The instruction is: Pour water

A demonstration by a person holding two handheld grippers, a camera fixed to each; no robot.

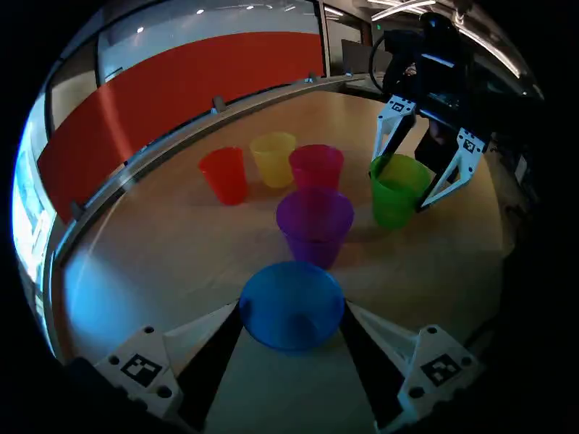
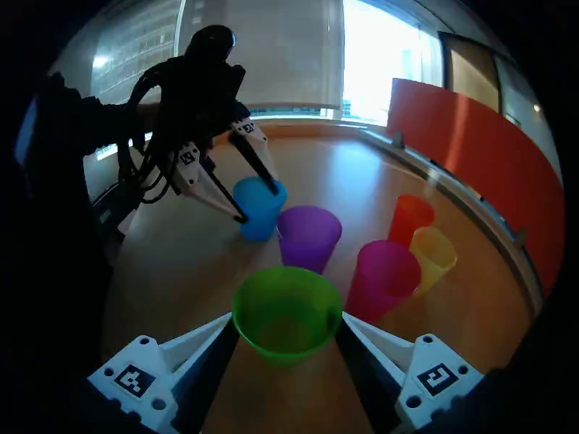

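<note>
Fingers of the left claw [image 1: 291,309] pinch the blue cup [image 1: 292,300] by its sides, and the right claw [image 2: 287,318] likewise pinches the green cup [image 2: 287,307], both cups upright on the table [image 1: 181,246]. Each claw slants down at its cup from opposite ends of the group. Six cups stand there, one per colour: those two plus a purple cup [image 1: 315,226], a magenta cup [image 1: 316,166], a yellow cup [image 1: 273,159] and a red cup [image 1: 224,175].

The right tool [image 2: 287,318] has its two fingers pressed to either side of an upright green cup [image 2: 286,293] over the wooden bench [image 2: 181,267]. Just beyond it stands a purple cup [image 2: 309,235], with a pink cup [image 2: 383,278], a yellow cup [image 2: 432,257] and an orange cup [image 2: 410,215] clustered to the right. Farther off, the left tool [image 2: 259,204] clasps a blue cup [image 2: 257,217] just beside the purple one.
</note>
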